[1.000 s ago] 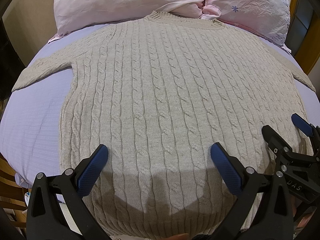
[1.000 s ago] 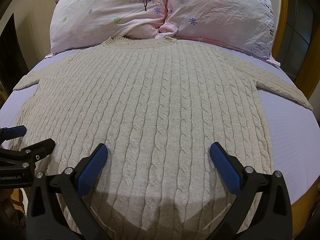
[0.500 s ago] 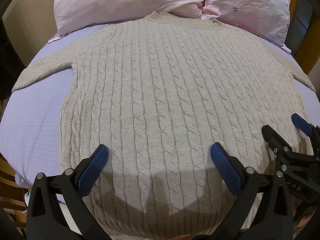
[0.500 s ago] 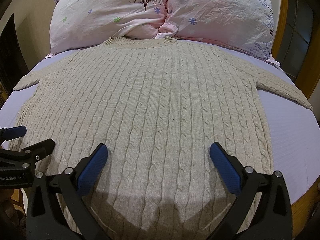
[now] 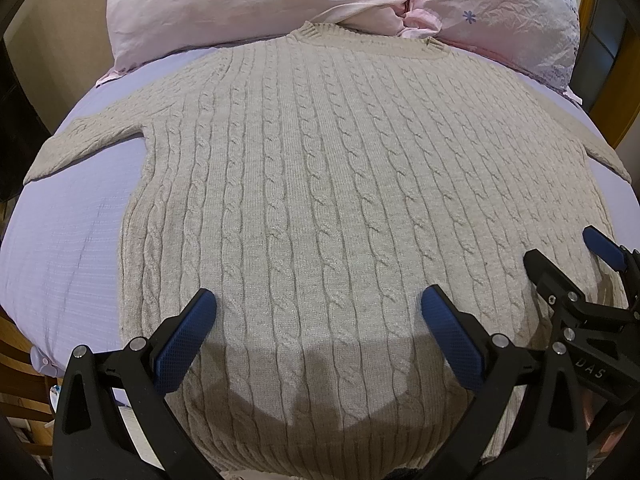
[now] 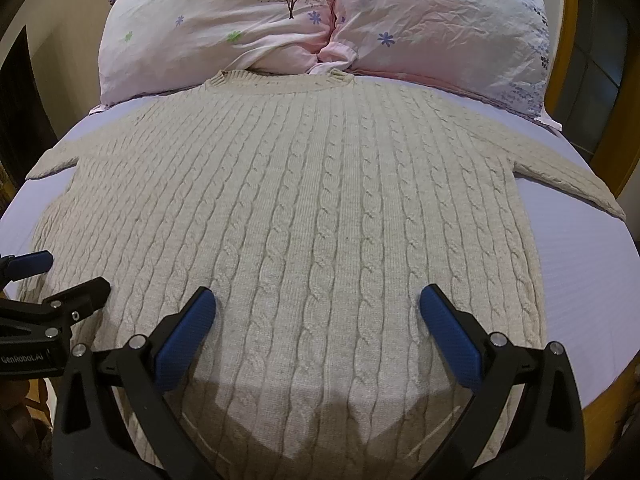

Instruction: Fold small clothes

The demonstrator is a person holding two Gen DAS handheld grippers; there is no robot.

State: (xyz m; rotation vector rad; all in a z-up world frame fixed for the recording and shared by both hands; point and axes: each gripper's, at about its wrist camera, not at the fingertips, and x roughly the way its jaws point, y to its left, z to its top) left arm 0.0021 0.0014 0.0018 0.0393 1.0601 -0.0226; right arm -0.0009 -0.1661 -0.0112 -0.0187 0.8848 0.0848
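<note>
Left wrist view: sweater (image 5: 320,200) lies flat, collar far, hem nearest; left gripper (image 5: 320,332) and right gripper (image 6: 316,332) hover wide over the hem.

Sweater (image 5: 320,208) flat on the bed (image 5: 68,248), collar toward two side-by-side pillows (image 6: 432,28) behind it.

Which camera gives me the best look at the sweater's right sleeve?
The right wrist view: the right sleeve lies spread across the sheet there. The left wrist view catches only a sliver at its edge.
</note>
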